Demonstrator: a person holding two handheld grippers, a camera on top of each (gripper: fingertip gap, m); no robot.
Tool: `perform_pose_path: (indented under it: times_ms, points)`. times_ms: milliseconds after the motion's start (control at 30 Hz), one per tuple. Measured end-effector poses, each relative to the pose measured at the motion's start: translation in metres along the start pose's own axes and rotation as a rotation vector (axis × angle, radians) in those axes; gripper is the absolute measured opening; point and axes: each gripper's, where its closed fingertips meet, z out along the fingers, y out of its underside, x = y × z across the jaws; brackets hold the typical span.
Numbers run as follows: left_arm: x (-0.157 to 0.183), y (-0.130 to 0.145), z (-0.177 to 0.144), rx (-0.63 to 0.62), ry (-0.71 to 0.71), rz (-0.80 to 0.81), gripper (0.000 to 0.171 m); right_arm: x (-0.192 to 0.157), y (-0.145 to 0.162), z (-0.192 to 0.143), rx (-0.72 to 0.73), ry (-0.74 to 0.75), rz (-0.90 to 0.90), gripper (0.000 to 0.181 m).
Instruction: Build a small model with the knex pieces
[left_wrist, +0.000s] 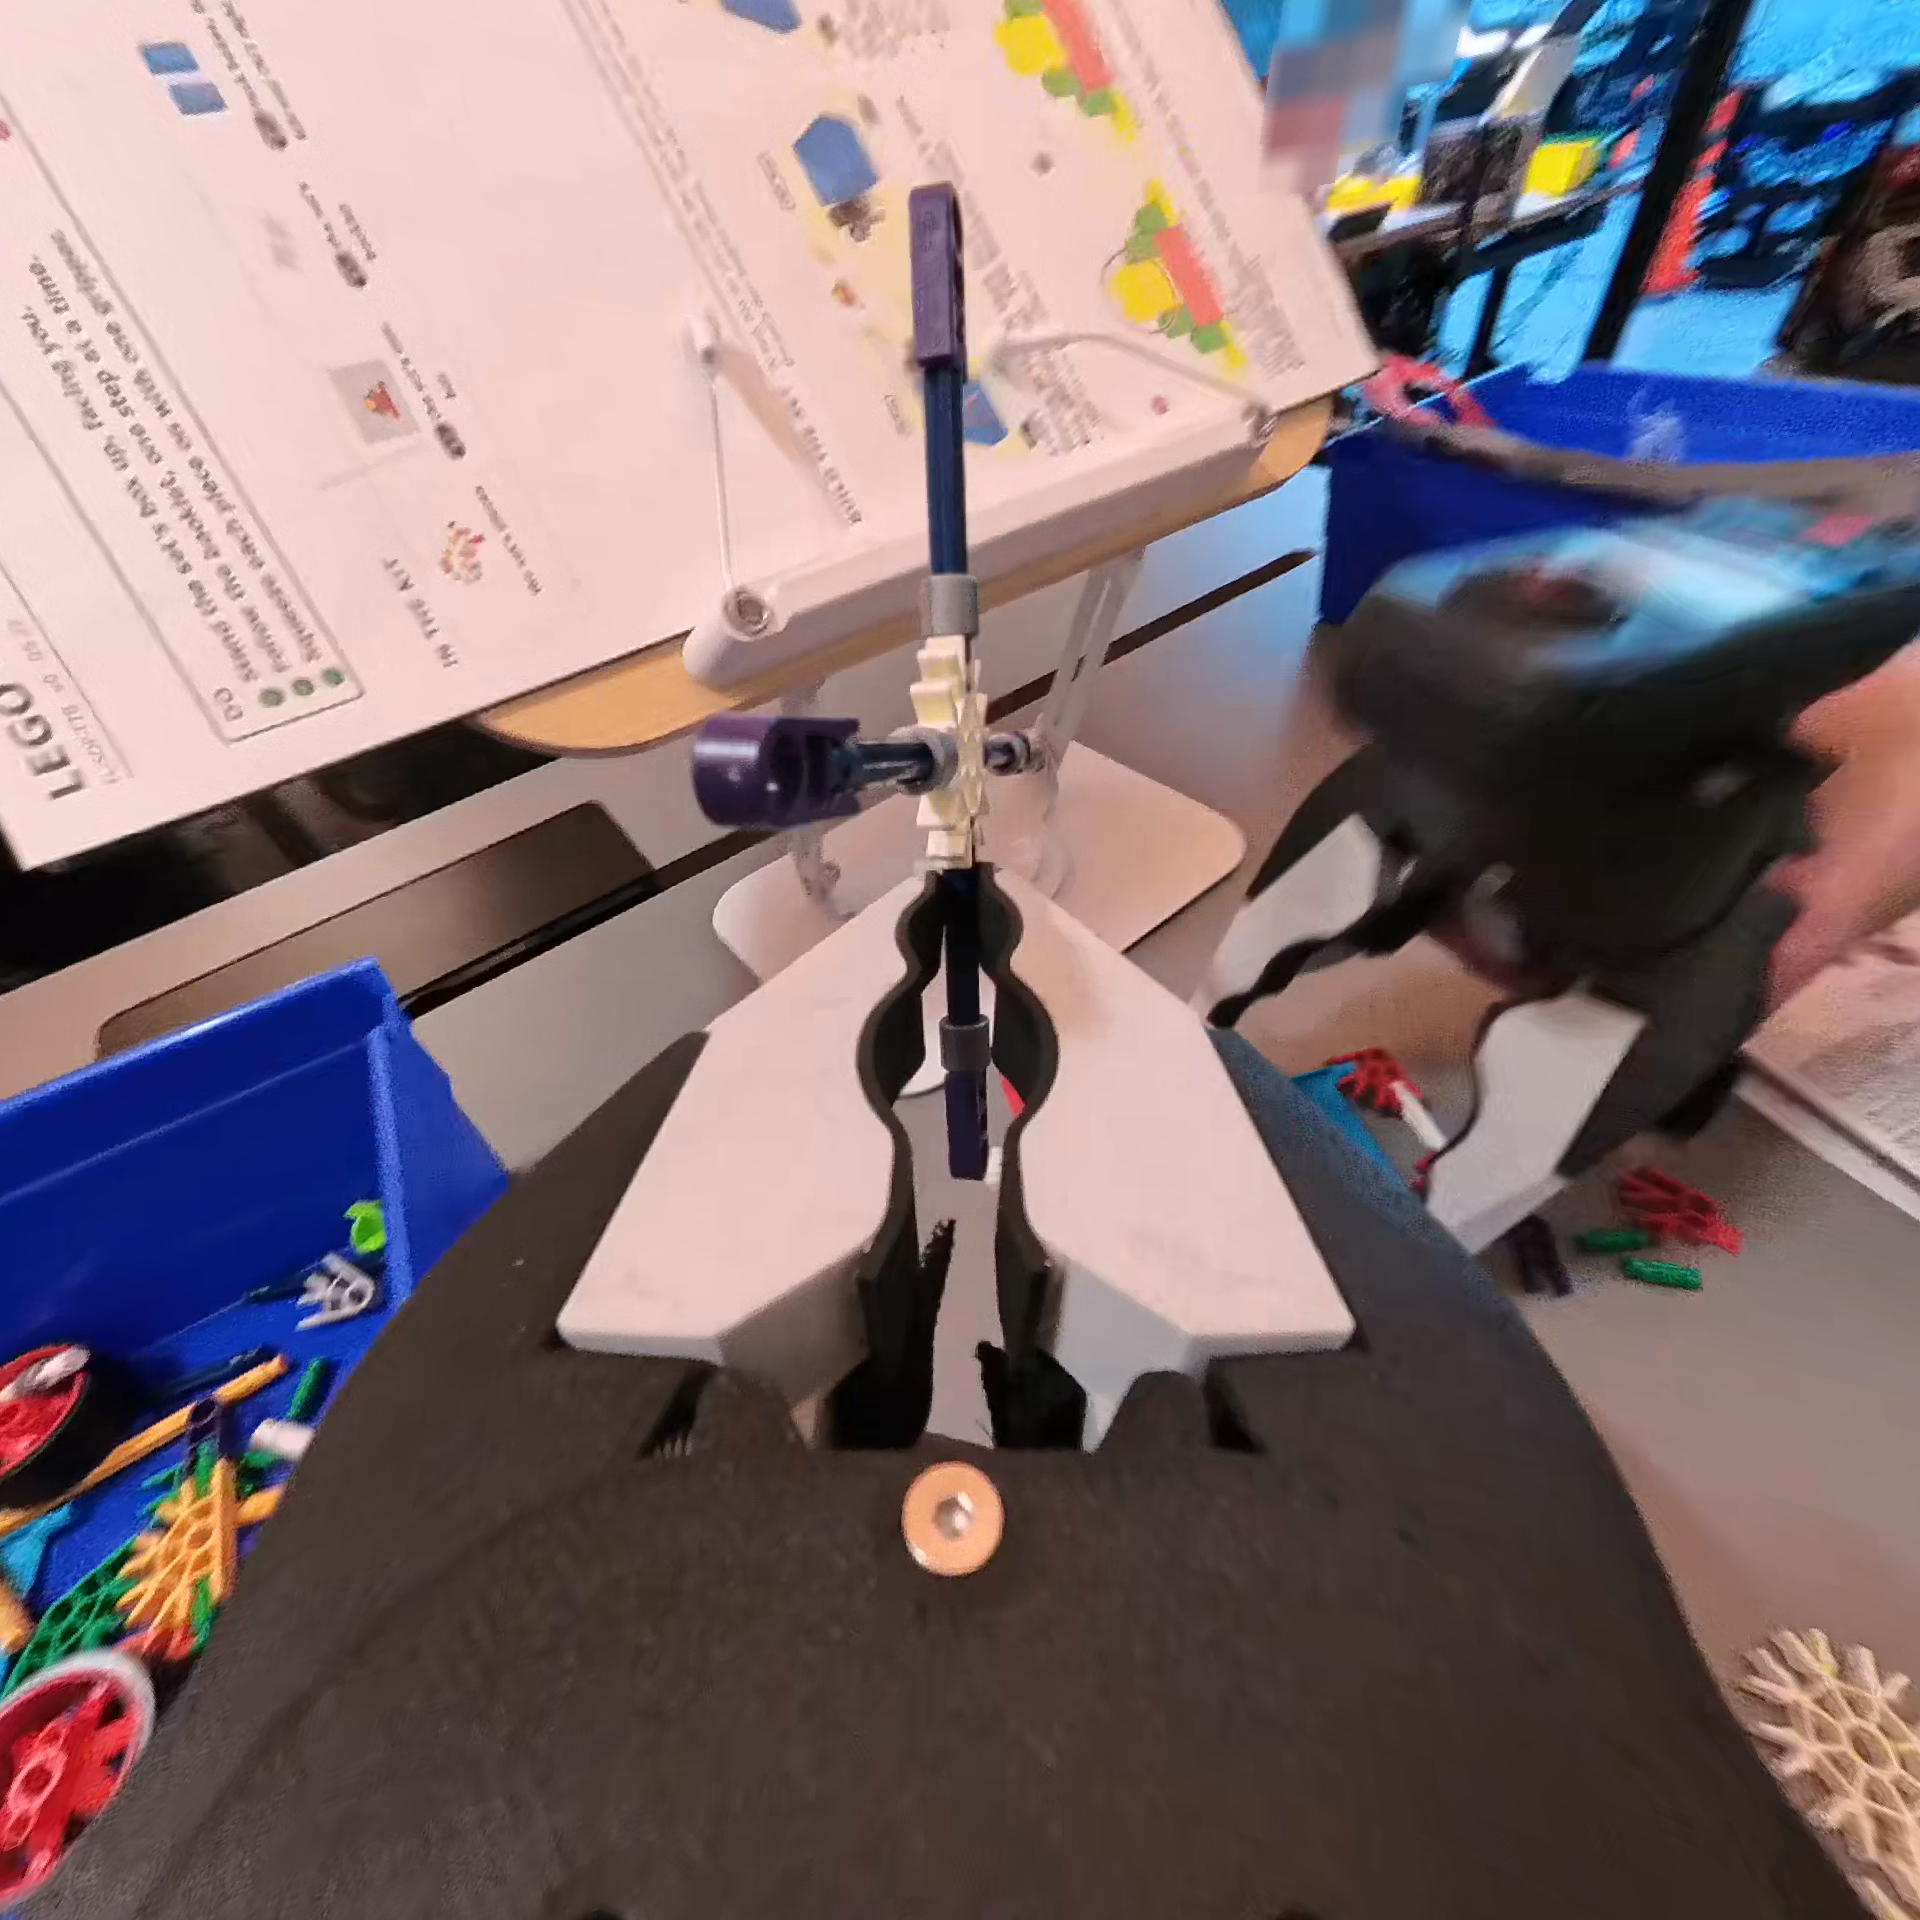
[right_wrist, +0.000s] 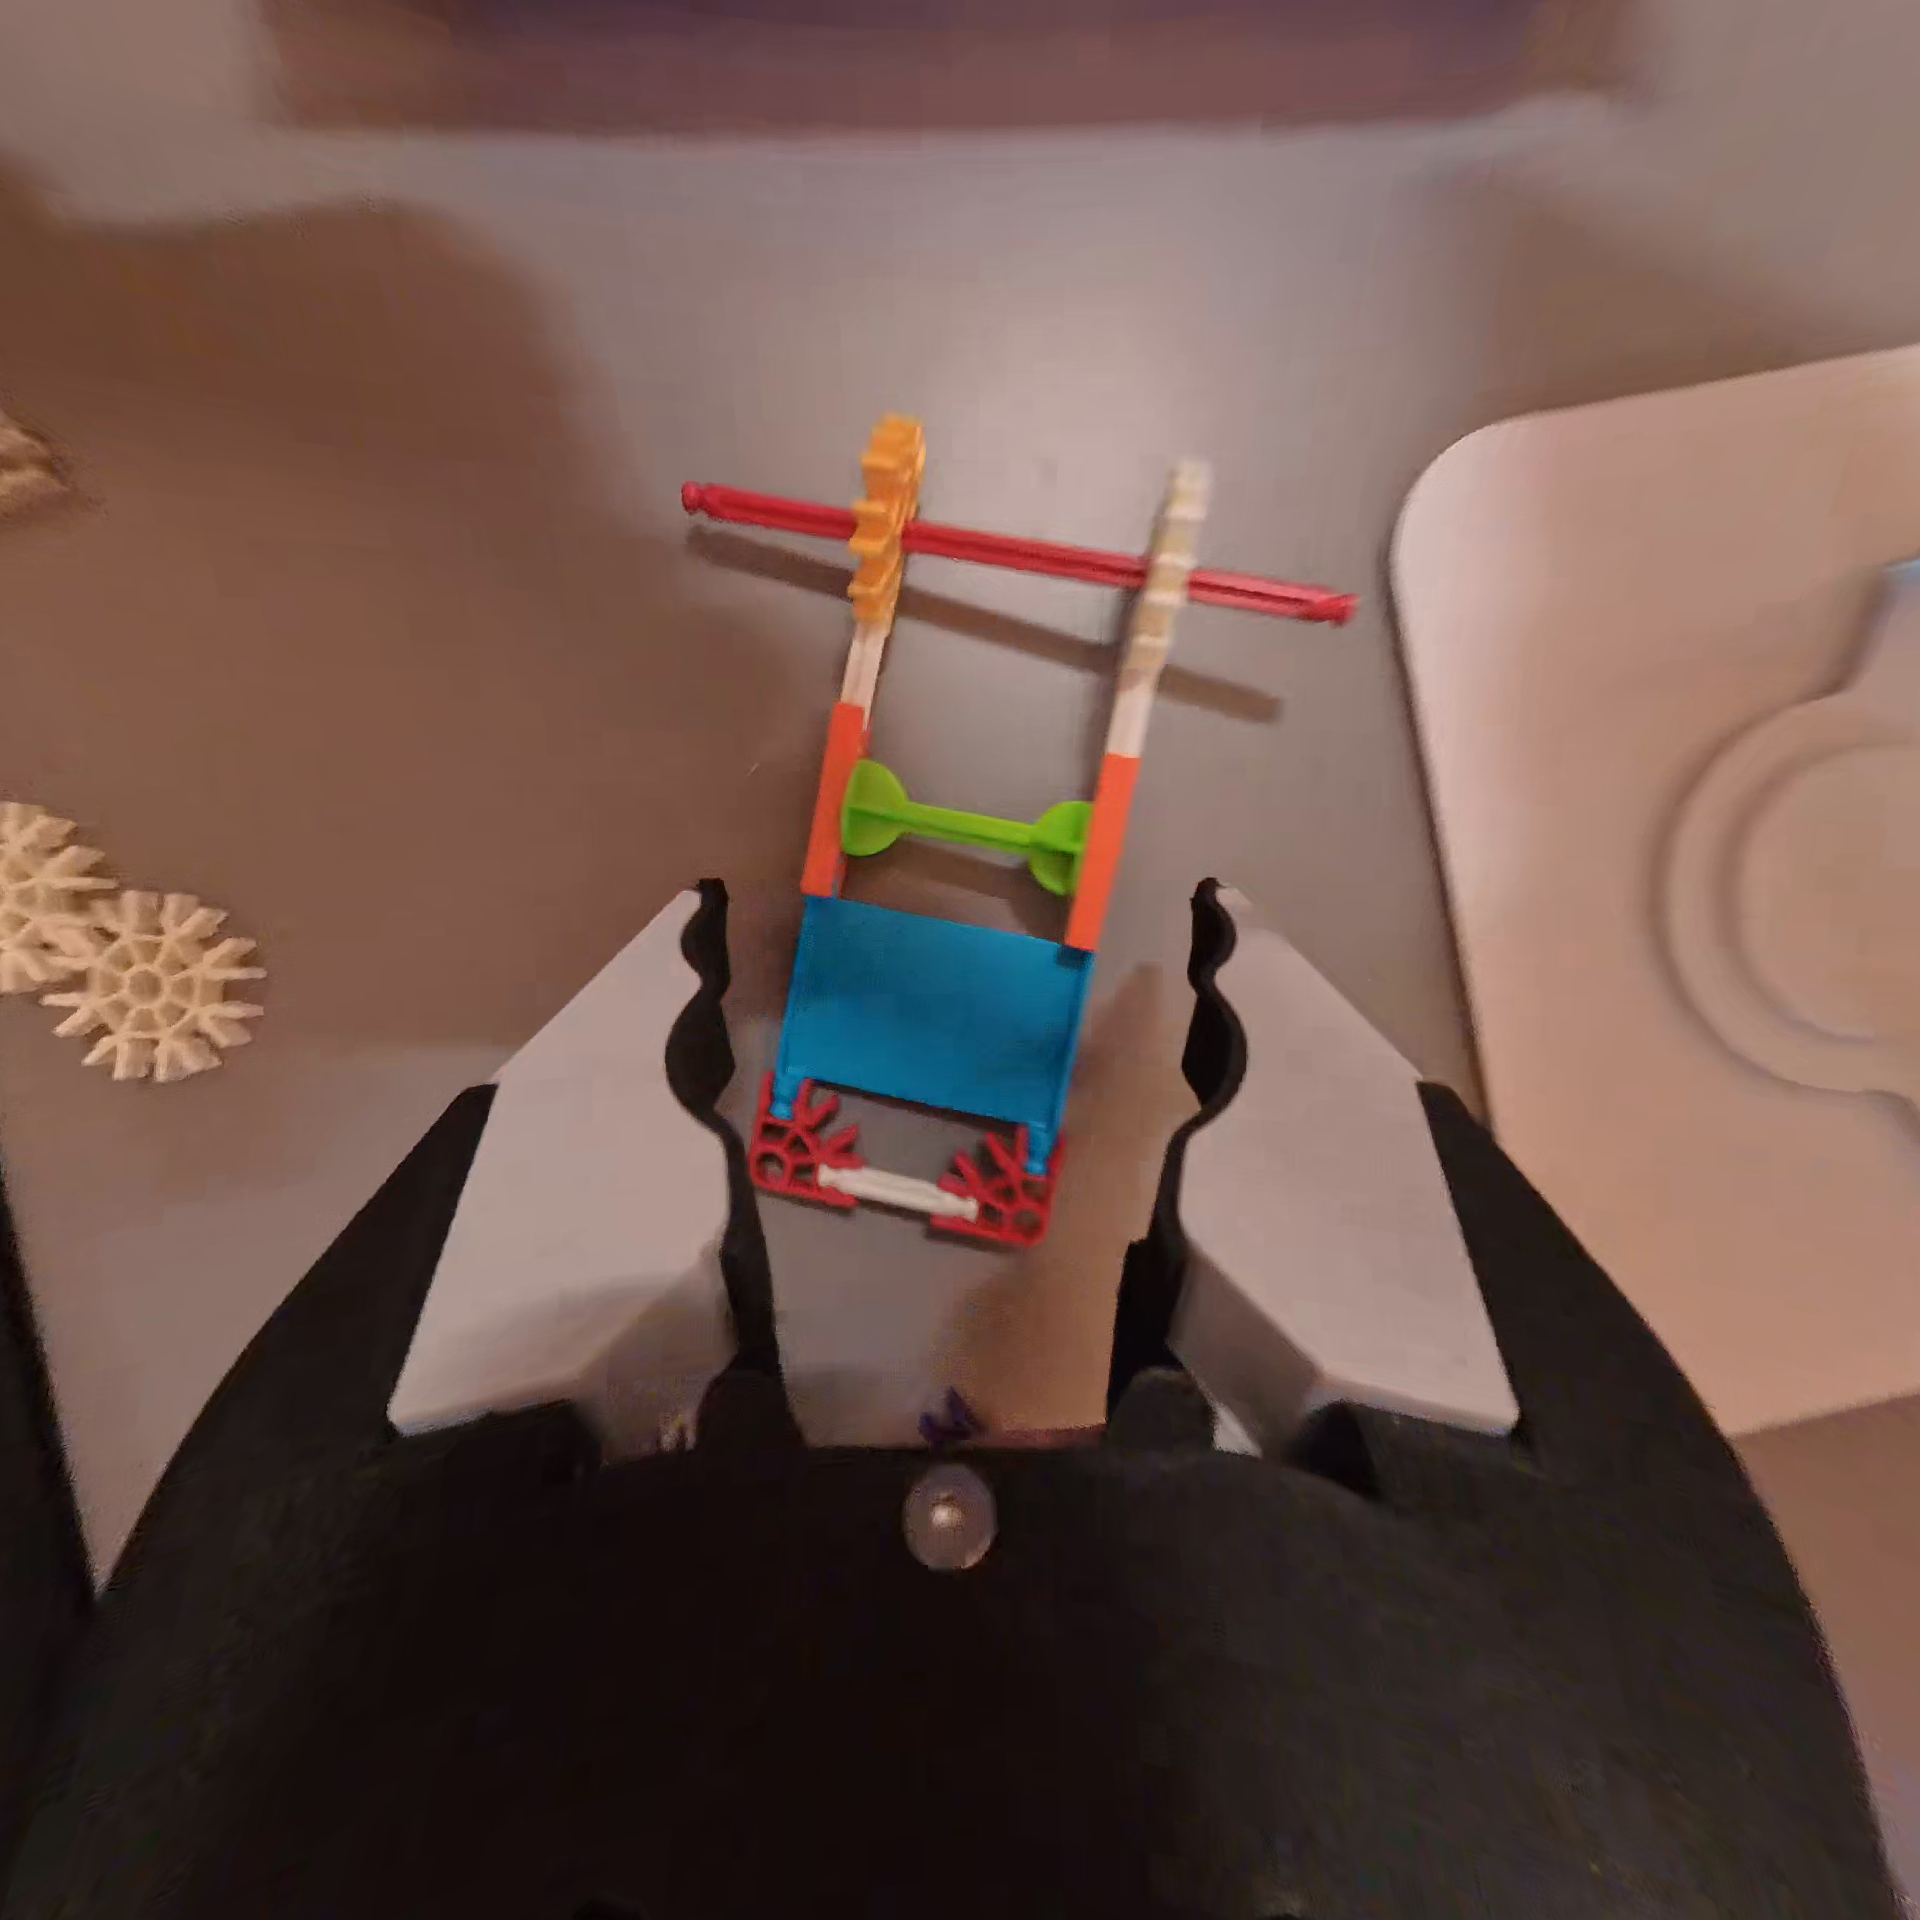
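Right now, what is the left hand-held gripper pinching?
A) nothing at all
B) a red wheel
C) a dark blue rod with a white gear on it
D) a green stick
C: the left hand-held gripper is shut on the dark blue rod, which stands up between its fingers with a white gear threaded on it.

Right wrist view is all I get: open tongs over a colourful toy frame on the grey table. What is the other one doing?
Observer: The left tongs are shut on a dark blue plastic rod.
Operator: Bare rod?
Observer: No, a cream toothed plastic gear sits on it, with a purple cylindrical connector on a cross axle.
Operator: Anything behind it?
Observer: A white printed instruction sheet on a tilted stand.
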Motion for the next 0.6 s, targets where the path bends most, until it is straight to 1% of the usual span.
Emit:
perform_pose_path:
  times_ms: [67, 100, 167, 233, 367, 500, 600]
  points:
    - [0.004, -0.005, -0.002, 0.024, 0.03, -0.012, 0.003, -0.006, 0.001, 0.016, -0.015, -0.017, 0.026, 0.091]
    - [0.005, -0.006, -0.003, 0.028, 0.035, -0.004, 0.003, -0.007, -0.003, 0.018, 0.001, -0.026, 0.058, 0.085]
    - [0.009, -0.008, -0.004, 0.044, 0.051, 0.012, 0.003, -0.005, -0.006, 0.019, 0.017, -0.023, 0.062, 0.08]
    - [0.009, -0.008, -0.004, 0.041, 0.047, 0.017, 0.003, -0.004, -0.009, 0.02, 0.04, -0.02, 0.082, 0.064]
    - [0.009, -0.009, -0.004, 0.05, 0.042, 0.026, 0.003, -0.003, -0.01, 0.019, 0.048, -0.009, 0.07, 0.064]
    - [0.012, -0.011, -0.004, 0.066, 0.051, 0.042, 0.003, 0.002, -0.008, 0.007, 0.071, -0.037, 0.082, 0.064]
    - [0.017, -0.015, -0.005, 0.092, 0.062, 0.058, 0.003, 0.01, -0.004, -0.017, 0.112, -0.048, 0.092, 0.063]
